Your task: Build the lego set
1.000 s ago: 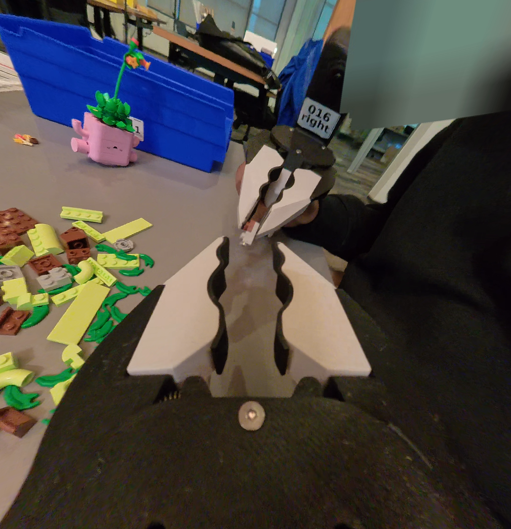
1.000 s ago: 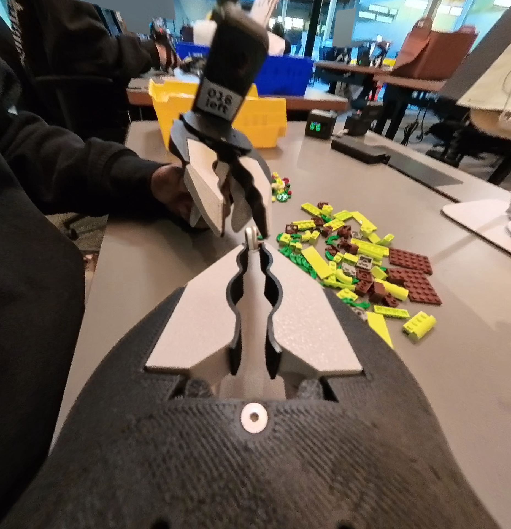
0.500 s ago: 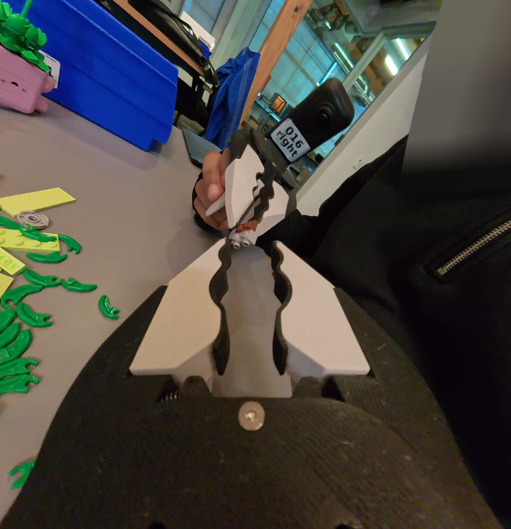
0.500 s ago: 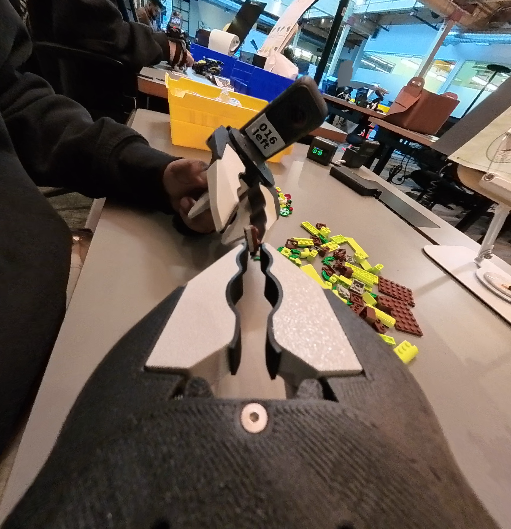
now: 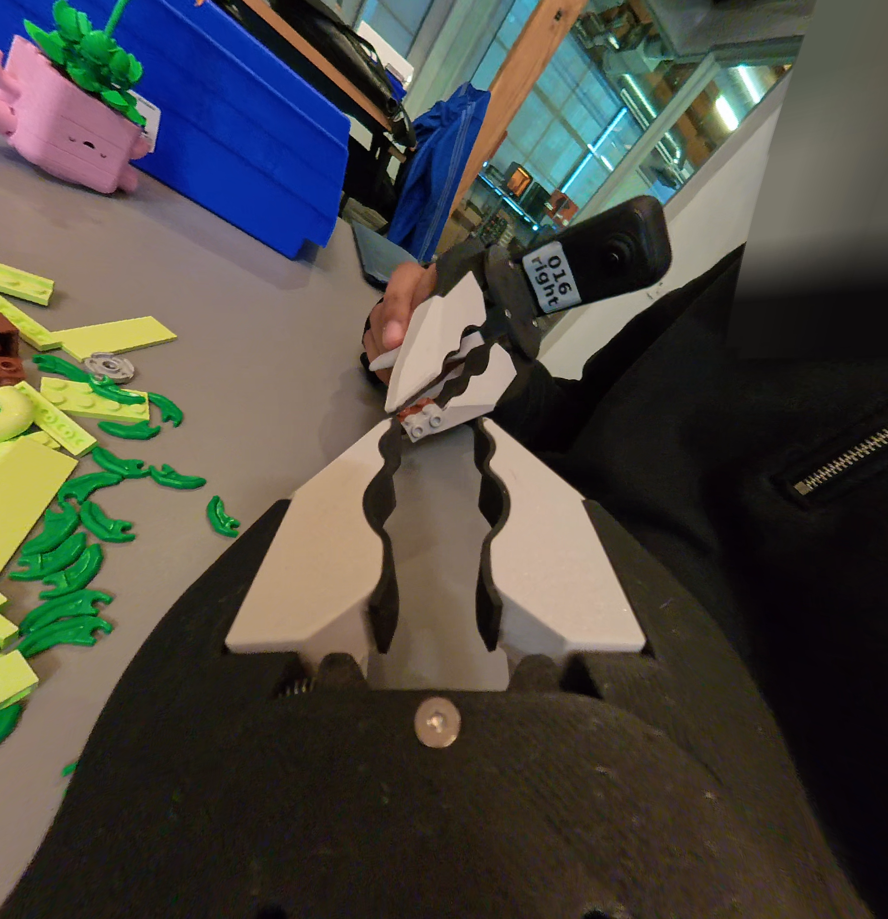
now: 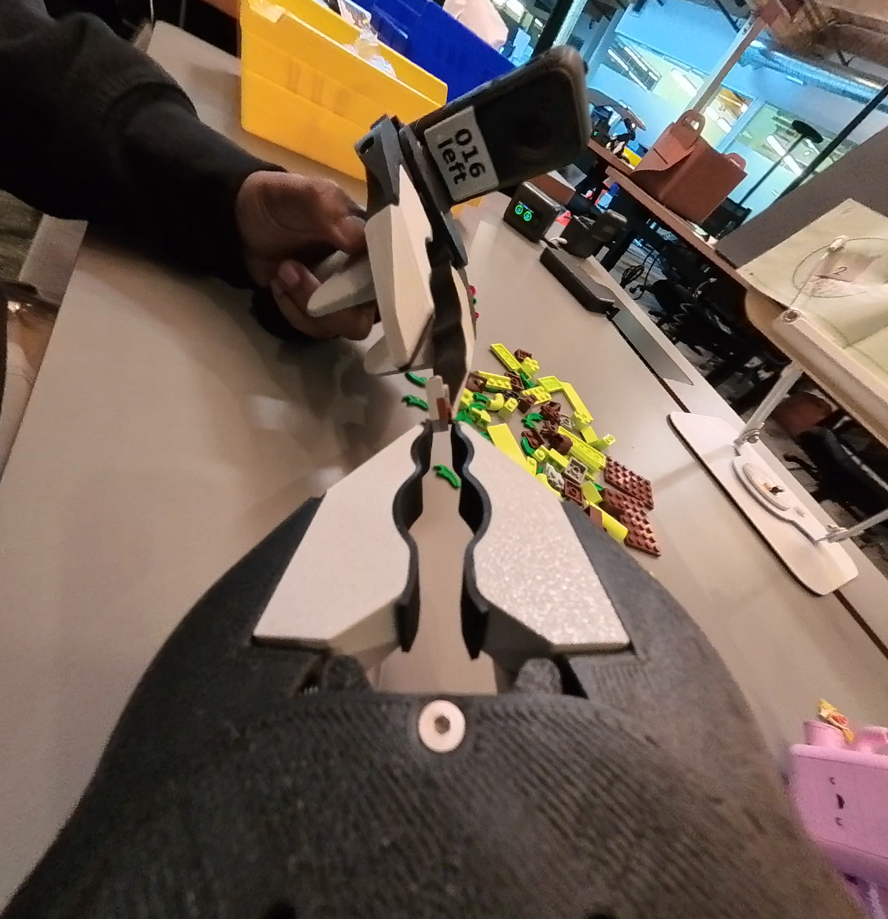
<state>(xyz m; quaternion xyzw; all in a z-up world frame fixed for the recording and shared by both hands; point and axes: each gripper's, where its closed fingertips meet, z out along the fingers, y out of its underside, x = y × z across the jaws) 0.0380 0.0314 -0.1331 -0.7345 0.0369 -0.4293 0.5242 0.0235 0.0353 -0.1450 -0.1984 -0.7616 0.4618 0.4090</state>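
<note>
My right gripper (image 6: 439, 428) is shut on a small grey and brown lego piece (image 6: 438, 398), held above the grey table (image 6: 158, 447). In the left wrist view the right gripper (image 5: 416, 412) comes in from above, and the piece (image 5: 424, 422) sits at my left gripper's (image 5: 434, 427) fingertips, close to the left finger. My left gripper is open with nothing gripped. It also shows in the right wrist view (image 6: 432, 373), tilted, its tips just above the piece. Loose lime, brown and green pieces (image 6: 556, 432) lie on the table.
Green leaf pieces (image 5: 59, 572) and lime plates (image 5: 98, 338) lie to my left. A built pink pot with a green plant (image 5: 69, 134) stands by a blue bin (image 5: 243, 124). A yellow bin (image 6: 332, 94) is at the back. The person's black sleeves are close by. My left and right fingertips are right by each other.
Both grippers have tilted and risen while staying tip to tip. The right gripper still holds the piece, now seen between the left gripper's open tips. The left gripper stays open.
</note>
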